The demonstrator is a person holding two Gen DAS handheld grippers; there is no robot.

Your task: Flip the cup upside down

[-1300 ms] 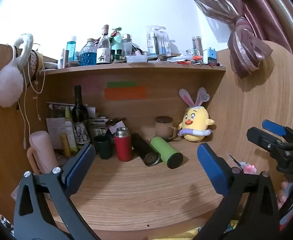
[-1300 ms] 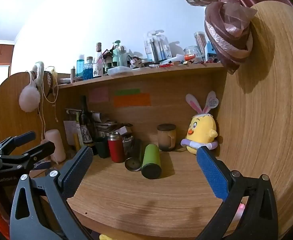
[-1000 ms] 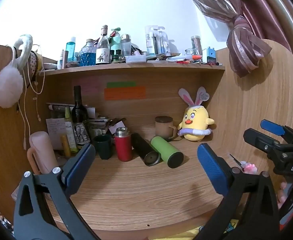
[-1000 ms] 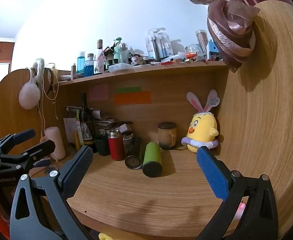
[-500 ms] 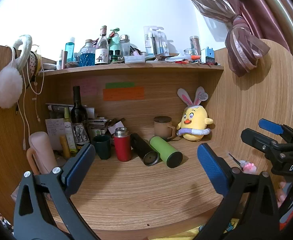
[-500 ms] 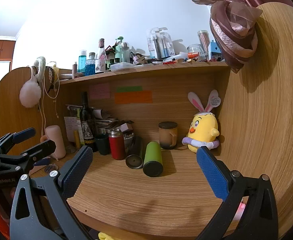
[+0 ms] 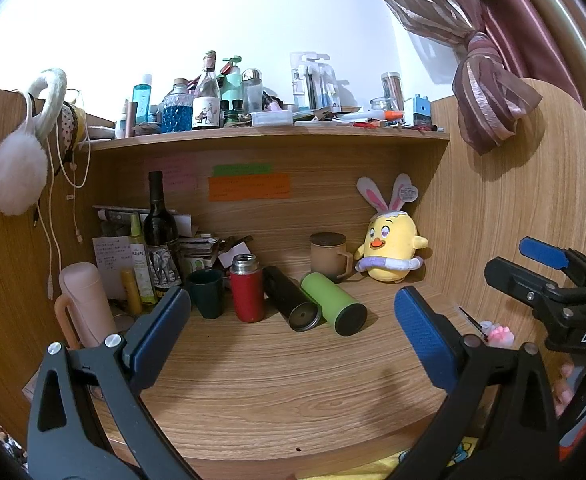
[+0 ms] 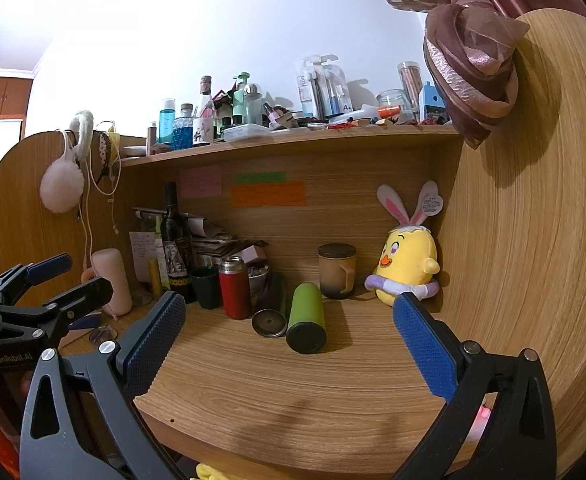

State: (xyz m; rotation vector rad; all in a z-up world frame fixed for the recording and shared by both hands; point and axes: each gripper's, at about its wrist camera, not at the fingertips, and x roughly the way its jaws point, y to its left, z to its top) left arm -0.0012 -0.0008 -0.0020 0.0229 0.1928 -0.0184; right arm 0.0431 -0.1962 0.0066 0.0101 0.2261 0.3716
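Note:
A dark green cup (image 7: 207,294) stands upright, mouth up, at the back left of the wooden desk (image 7: 277,384); it also shows in the right wrist view (image 8: 205,287). A brown lidded mug (image 7: 328,256) stands upright by the back wall, seen too in the right wrist view (image 8: 336,270). My left gripper (image 7: 293,324) is open and empty, well in front of the cups. My right gripper (image 8: 289,334) is open and empty, also back from them. Each gripper shows at the edge of the other's view.
A red flask (image 7: 246,287) stands beside the green cup. A black flask (image 7: 291,303) and a lime-green flask (image 7: 333,303) lie on their sides mid-desk. A yellow plush chick (image 7: 391,254), a wine bottle (image 7: 160,236), a pink bottle (image 7: 88,304) and a cluttered shelf (image 7: 269,130) surround them.
Both views have drifted slightly; the desk objects sit a little lower and nearer in frame. Both grippers stay open and nothing on the desk has moved.

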